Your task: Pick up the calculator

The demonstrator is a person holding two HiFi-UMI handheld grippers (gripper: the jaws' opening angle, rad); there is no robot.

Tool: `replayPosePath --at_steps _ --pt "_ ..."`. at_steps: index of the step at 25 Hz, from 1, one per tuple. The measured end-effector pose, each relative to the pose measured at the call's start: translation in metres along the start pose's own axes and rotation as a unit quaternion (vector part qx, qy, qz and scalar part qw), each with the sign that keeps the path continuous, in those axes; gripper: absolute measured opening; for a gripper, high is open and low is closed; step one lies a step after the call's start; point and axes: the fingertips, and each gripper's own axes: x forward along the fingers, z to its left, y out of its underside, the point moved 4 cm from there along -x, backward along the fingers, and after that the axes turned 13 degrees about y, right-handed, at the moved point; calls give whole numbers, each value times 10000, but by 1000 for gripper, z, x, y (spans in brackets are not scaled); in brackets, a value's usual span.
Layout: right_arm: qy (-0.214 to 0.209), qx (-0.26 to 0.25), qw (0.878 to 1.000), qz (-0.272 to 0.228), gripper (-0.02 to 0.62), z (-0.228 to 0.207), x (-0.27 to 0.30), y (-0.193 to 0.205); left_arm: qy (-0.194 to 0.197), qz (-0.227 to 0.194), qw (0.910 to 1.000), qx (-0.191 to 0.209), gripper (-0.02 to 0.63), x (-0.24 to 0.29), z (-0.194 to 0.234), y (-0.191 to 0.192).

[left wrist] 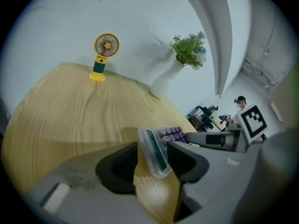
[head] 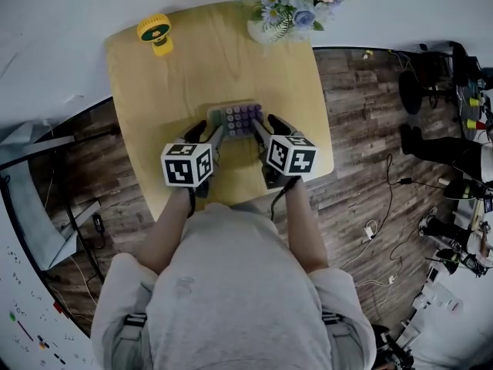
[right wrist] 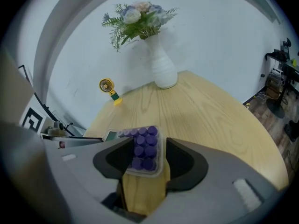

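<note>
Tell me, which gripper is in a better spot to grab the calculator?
Probably the right gripper: its open jaws squarely straddle the calculator at the purple keys. The left gripper straddles the screen end at a slant.

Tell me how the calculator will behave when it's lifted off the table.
The calculator looks like a thin, hard plastic slab, so it is probably stiff and light. Its clear, glossy casing may be slippery in a grip. Lying flat on the table, it should slide rather than roll or tip if pushed.
</note>
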Motion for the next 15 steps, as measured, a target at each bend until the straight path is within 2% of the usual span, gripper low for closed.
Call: replayPosePath --at_steps 3,11,15 --pt "-35 -3 10000 65 225 1 5 -1 17 67 9999 -102 216 6 2 3" --pt "-144 95 9996 201 232 3 14 0 54 173 9997 -133 216 13 3 5" --pt "-322 325 9987 236 232 1 16 1 108 211 9997 -72 216 15 3 4"
